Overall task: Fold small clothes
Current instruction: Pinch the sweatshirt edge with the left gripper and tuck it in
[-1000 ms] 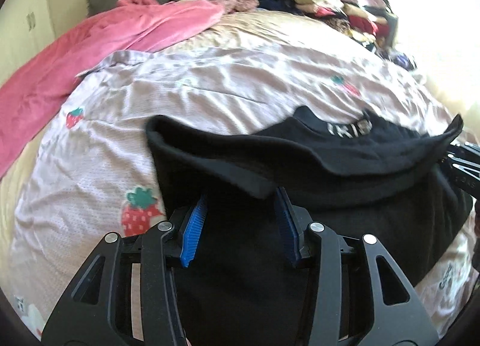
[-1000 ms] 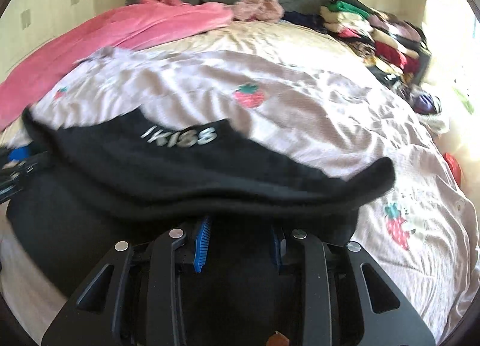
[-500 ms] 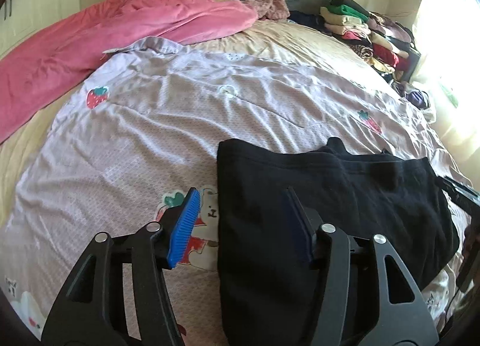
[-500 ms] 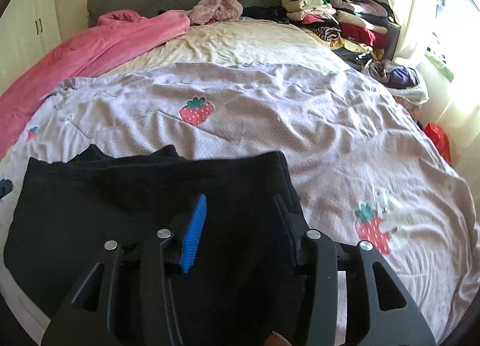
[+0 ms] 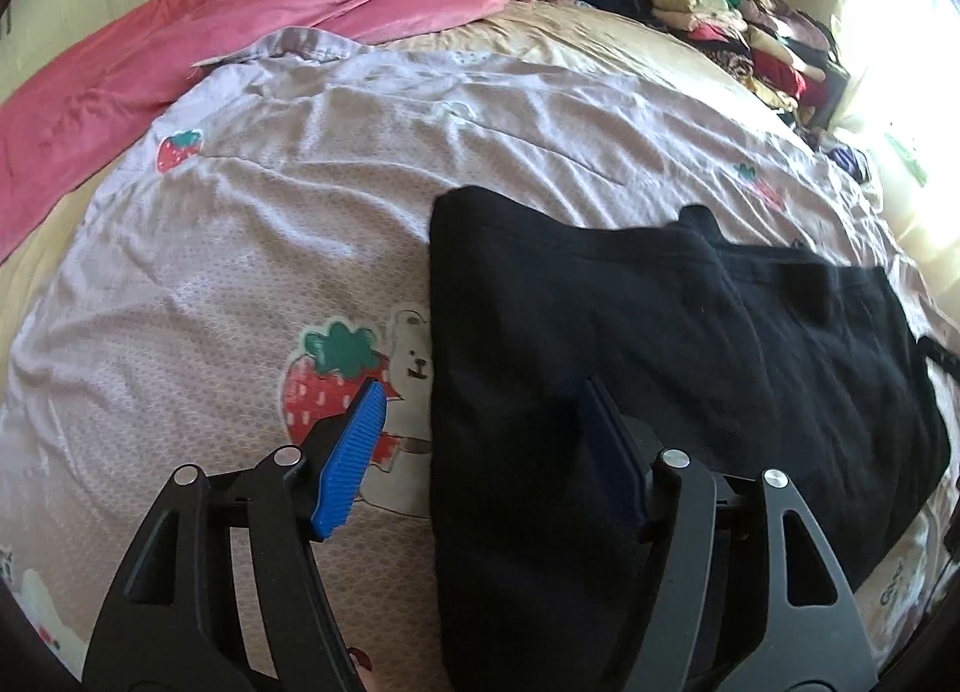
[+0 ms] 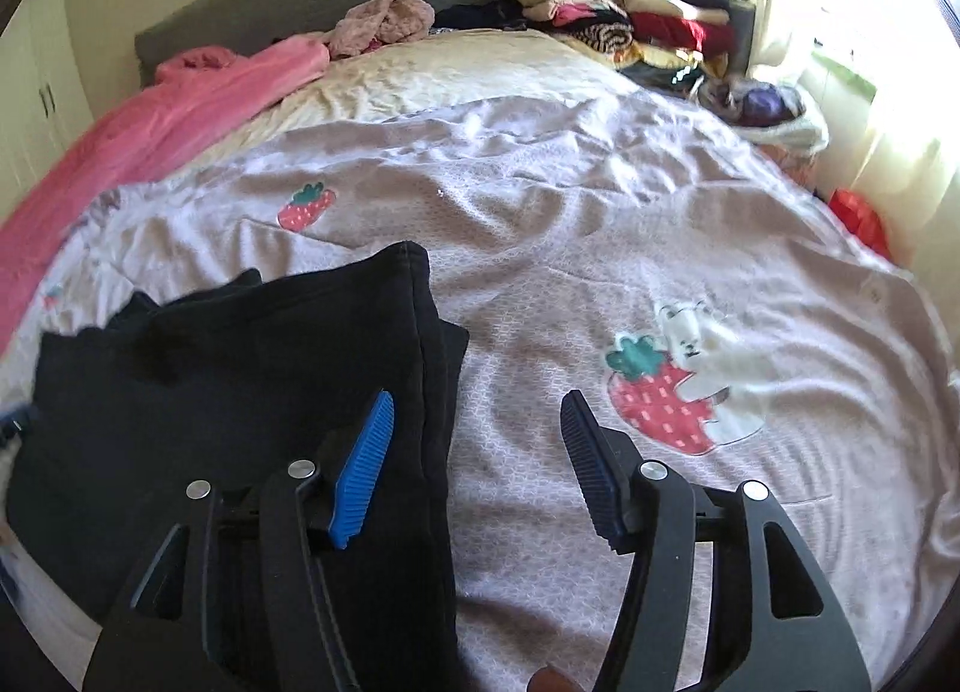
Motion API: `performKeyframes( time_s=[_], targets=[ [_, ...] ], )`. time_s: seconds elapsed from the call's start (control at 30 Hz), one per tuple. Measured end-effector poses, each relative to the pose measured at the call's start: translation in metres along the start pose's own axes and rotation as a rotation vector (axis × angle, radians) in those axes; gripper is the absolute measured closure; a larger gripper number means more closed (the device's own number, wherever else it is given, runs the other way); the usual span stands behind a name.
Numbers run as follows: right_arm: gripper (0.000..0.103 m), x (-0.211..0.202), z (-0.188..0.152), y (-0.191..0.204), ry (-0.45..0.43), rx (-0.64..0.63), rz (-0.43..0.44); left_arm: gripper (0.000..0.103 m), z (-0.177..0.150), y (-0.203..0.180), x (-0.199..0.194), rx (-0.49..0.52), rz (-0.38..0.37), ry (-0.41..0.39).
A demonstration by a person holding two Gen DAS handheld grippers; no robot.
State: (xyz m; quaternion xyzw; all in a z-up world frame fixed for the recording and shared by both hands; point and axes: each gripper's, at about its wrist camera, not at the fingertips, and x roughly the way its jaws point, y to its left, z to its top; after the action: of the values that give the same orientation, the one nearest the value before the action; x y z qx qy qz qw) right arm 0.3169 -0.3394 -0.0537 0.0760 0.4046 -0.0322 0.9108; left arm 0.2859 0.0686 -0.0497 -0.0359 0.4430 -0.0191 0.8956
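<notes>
The bed (image 5: pixel 540 38) carries everything in view: one pale quilt (image 5: pixel 300 224) printed with strawberries is spread flat across its near half, apparently to serve as the folding surface, and one pink blanket (image 5: pixel 180 50) is pushed toward the headboard, presumably to keep it out of the way. One stack of folded clothes (image 6: pixel 630 8) stands at the far right corner by the window, well apart from the work area; it reads as the place where finished pieces are put, though that is a judgement. One loose pinkish garment (image 6: pixel 390 20) lies crumpled near the headboard. The task's item, a single black garment (image 5: pixel 660 344), lies flat on the quilt at the near edge of the bed, doubled over with layered edges visible along its right side in the right wrist view, so one fold looks complete. Two claws are present. The left claw (image 5: pixel 486 452) has its jaws apart, straddling the garment's left edge, and grips nothing. The right claw (image 6: pixel 480 458) likewise has its jaws spread, its left finger over the garment's right edge and its right finger over bare quilt, holding nothing. Both sit at opposite edges, likely placed for a further fold.
</notes>
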Motion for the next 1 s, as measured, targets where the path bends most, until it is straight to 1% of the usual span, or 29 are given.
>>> performKeyframes(
  time_s=[0.03, 0.07, 0.1, 0.13, 0.17, 0.2, 0.23, 0.27, 0.33, 0.37, 0.4, 0.47, 0.53, 0.63, 0.67, 0.7, 0.77, 0.87, 0.9, 0.93, 1.0],
  targets=[
    [0.046, 0.002, 0.000, 0.000, 0.000, -0.001, 0.017, 0.051, -0.001, -0.003, 0.000, 0.013, 0.006, -0.004],
    [0.046, 0.004, 0.000, 0.001, 0.001, -0.001, 0.029, 0.063, -0.002, -0.006, -0.001, 0.029, 0.005, -0.009],
    [0.046, 0.007, -0.001, 0.003, 0.010, 0.001, 0.051, 0.068, -0.002, -0.009, -0.002, 0.038, 0.003, -0.014],
    [0.047, 0.010, -0.002, 0.004, 0.017, 0.004, 0.063, 0.075, -0.003, -0.011, -0.003, 0.049, 0.010, -0.020],
    [0.050, 0.012, -0.003, 0.005, 0.027, 0.006, 0.071, 0.084, -0.003, -0.014, -0.004, 0.063, 0.022, -0.028],
    [0.059, 0.014, -0.004, 0.006, 0.037, 0.004, 0.083, 0.092, -0.003, -0.017, -0.007, 0.081, 0.036, -0.044],
    [0.080, 0.015, -0.005, 0.007, 0.045, 0.004, 0.108, 0.094, -0.002, -0.018, -0.010, 0.090, 0.038, -0.059],
    [0.089, 0.014, -0.007, 0.008, 0.042, 0.007, 0.121, 0.095, -0.002, -0.019, -0.012, 0.091, 0.036, -0.067],
    [0.094, 0.008, -0.007, 0.006, 0.022, 0.016, 0.126, 0.097, 0.001, -0.019, -0.018, 0.091, 0.037, -0.092],
    [0.095, 0.002, -0.008, 0.003, 0.002, 0.029, 0.130, 0.098, 0.002, -0.019, -0.022, 0.092, 0.036, -0.103],
    [0.095, -0.003, -0.008, 0.000, -0.016, 0.037, 0.126, 0.100, 0.004, -0.020, -0.026, 0.096, 0.039, -0.116],
    [0.095, -0.008, -0.011, -0.004, -0.039, 0.031, 0.120, 0.100, 0.006, -0.021, -0.029, 0.105, 0.047, -0.126],
    [0.095, -0.005, -0.014, -0.006, -0.030, 0.026, 0.102, 0.100, 0.007, -0.020, -0.029, 0.097, 0.043, -0.127],
    [0.095, 0.005, -0.020, -0.008, -0.002, 0.037, 0.083, 0.099, 0.005, -0.016, -0.014, 0.092, 0.055, -0.078],
    [0.092, 0.007, -0.022, -0.008, -0.001, 0.036, 0.068, 0.098, 0.003, -0.015, -0.009, 0.085, 0.058, -0.056],
    [0.086, 0.008, -0.023, -0.007, -0.002, 0.030, 0.047, 0.095, 0.002, -0.012, -0.005, 0.075, 0.057, -0.041],
    [0.081, 0.008, -0.025, -0.006, -0.003, 0.018, 0.016, 0.094, 0.000, -0.011, -0.003, 0.066, 0.052, -0.033],
    [0.070, 0.003, -0.025, -0.006, -0.008, 0.009, -0.014, 0.092, -0.001, -0.012, -0.004, 0.073, 0.061, -0.034],
    [0.069, 0.000, -0.025, -0.006, -0.012, 0.008, -0.016, 0.091, -0.001, -0.013, -0.004, 0.073, 0.063, -0.031],
    [0.064, -0.003, -0.025, -0.006, -0.017, 0.009, -0.019, 0.090, -0.001, -0.013, -0.004, 0.072, 0.063, -0.030],
    [0.048, -0.010, -0.026, -0.006, -0.027, 0.013, -0.017, 0.088, -0.002, -0.013, -0.005, 0.069, 0.061, -0.025]
  ],
)
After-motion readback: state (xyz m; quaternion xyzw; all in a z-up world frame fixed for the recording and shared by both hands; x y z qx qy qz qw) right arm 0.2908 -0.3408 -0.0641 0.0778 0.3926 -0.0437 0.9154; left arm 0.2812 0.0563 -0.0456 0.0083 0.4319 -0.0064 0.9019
